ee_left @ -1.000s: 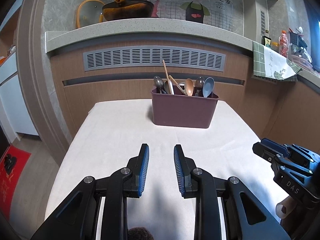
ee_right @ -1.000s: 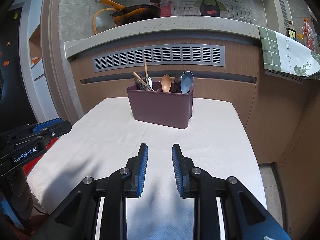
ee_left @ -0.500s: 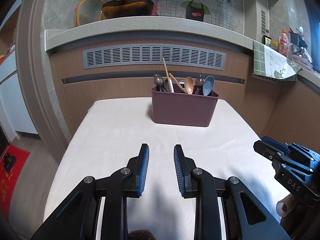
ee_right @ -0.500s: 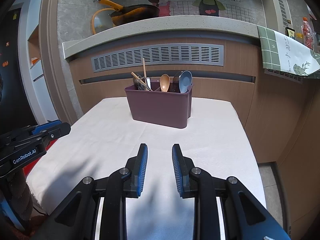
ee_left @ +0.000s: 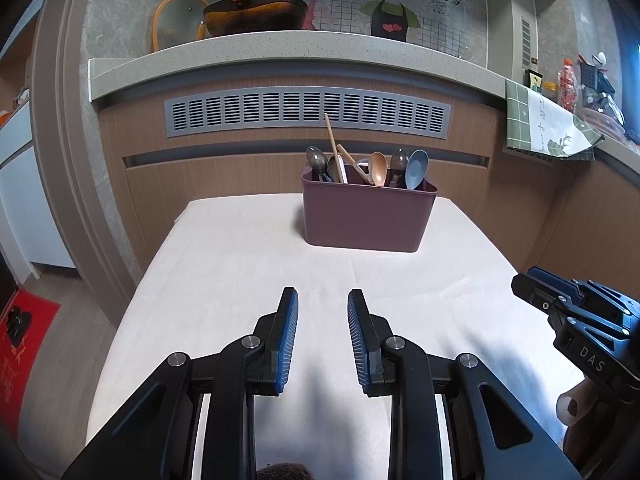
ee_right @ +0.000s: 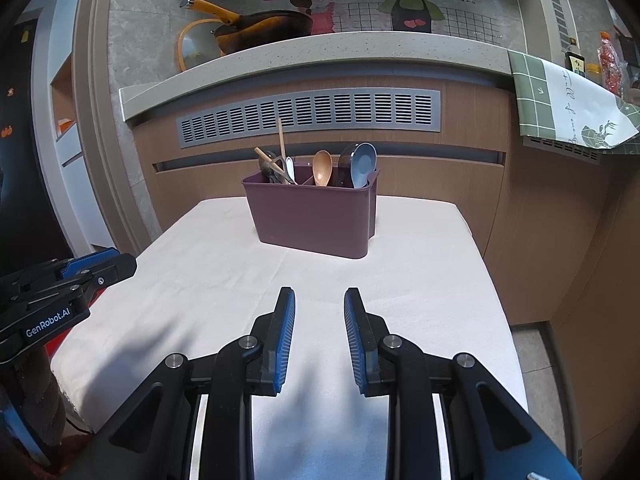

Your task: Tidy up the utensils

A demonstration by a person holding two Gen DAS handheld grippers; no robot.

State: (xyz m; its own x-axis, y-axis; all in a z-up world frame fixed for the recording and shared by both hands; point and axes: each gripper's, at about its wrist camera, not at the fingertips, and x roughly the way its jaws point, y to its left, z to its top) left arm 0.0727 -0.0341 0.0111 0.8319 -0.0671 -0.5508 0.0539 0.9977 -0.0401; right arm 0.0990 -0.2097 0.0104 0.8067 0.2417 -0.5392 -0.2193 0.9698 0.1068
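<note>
Utensils (ee_left: 366,166) stand handle-down in caddy (ee_left: 366,218) (chopstick (ee_left: 333,144) tilted left).

The purple caddy (ee_left: 366,216) hides the handles of the spoons (ee_left: 416,169) and chopsticks (ee_left: 333,148) standing in it; only their tops show, and how they are sorted behind its wall cannot be told. The right gripper (ee_left: 532,284) is cut off by the left view's edge. The bottles (ee_left: 567,82) on the far counter are too small to identify.
</note>
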